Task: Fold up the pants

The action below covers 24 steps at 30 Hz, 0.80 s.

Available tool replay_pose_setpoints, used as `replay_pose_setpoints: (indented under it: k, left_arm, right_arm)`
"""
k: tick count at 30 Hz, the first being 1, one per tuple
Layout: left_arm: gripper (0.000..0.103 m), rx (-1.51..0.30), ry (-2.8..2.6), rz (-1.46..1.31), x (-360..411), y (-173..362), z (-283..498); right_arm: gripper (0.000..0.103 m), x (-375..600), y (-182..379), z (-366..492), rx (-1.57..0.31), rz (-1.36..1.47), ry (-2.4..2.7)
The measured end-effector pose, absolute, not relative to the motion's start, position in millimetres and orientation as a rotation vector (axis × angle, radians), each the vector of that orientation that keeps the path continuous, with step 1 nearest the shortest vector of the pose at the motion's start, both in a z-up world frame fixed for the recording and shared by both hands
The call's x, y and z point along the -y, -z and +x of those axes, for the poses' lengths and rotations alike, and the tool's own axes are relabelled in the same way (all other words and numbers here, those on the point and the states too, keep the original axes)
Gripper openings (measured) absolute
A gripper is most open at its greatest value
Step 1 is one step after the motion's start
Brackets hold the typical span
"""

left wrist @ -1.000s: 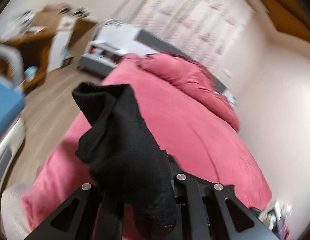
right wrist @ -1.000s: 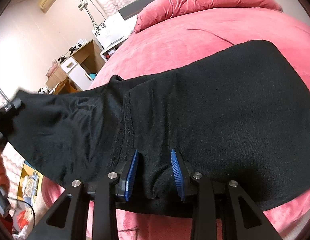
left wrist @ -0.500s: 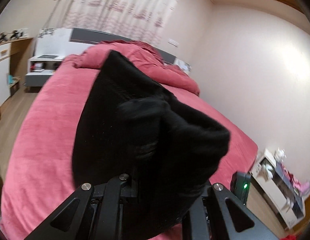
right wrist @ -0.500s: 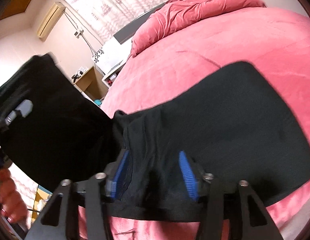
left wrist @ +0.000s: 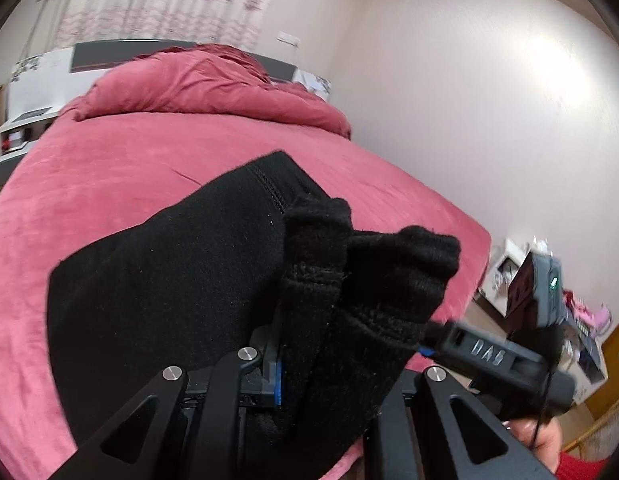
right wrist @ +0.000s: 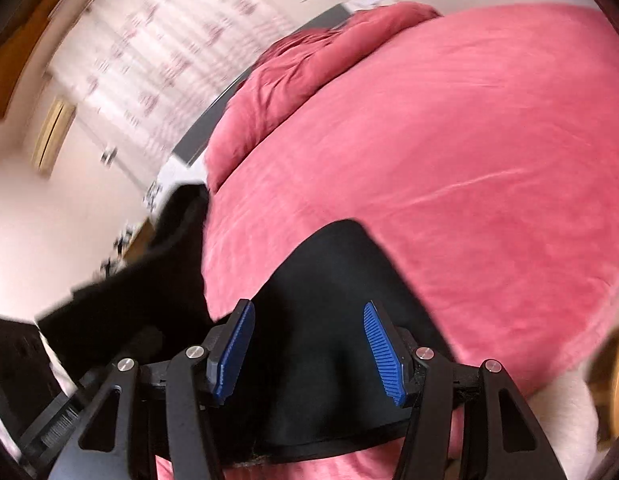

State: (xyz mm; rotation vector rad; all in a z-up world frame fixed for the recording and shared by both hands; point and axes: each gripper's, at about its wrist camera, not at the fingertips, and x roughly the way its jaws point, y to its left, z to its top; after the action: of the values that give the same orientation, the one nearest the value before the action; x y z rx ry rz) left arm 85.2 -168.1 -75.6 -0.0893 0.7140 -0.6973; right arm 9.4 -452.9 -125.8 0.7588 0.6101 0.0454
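Black pants (left wrist: 169,280) lie partly on the red bed (left wrist: 109,168). My left gripper (left wrist: 329,360) is shut on a thick bunched end of them, and the cloth hides its fingertips. My right gripper (right wrist: 309,344) stands open just above the flat part of the pants (right wrist: 329,280); its blue pads (right wrist: 233,348) touch no cloth. In the left wrist view the right gripper (left wrist: 489,356) reaches in from the right, close beside the bunch, held by a hand (left wrist: 533,440). In the right wrist view the raised end of the pants (right wrist: 161,276) hangs at the left.
A crumpled red duvet (left wrist: 197,88) lies at the head of the bed against a dark headboard (left wrist: 109,54). A white nightstand (left wrist: 25,120) stands at the left. The right side of the bed runs along a pale wall (left wrist: 469,100), with a low cluttered shelf (left wrist: 509,264) past the foot corner.
The left gripper swung the bunched pants end across the bed toward the right gripper. The right gripper's jaws widened, let go of the cloth, and it lifted and rolled.
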Motion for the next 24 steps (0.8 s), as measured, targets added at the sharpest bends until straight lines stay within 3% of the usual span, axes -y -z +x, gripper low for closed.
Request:
replay_pose_setpoints:
  k: [12,16,24]
  left_arm:
    - [0.015,-0.780,0.708,0.088,216.2,112.9,72.6]
    - [0.036,-0.829,0.749,0.101,227.6,123.6,70.1]
    - [0.040,-0.760,0.910,0.039,189.0,102.2,32.5]
  right_arm:
    - [0.059,489.6,142.7,-0.7,-0.591,0.959,-0.024]
    - [0.059,485.8,149.3,1.4,-0.605,0.985,-0.045]
    - [0.061,477.9,150.7,4.5,-0.637,0.954,-0.064]
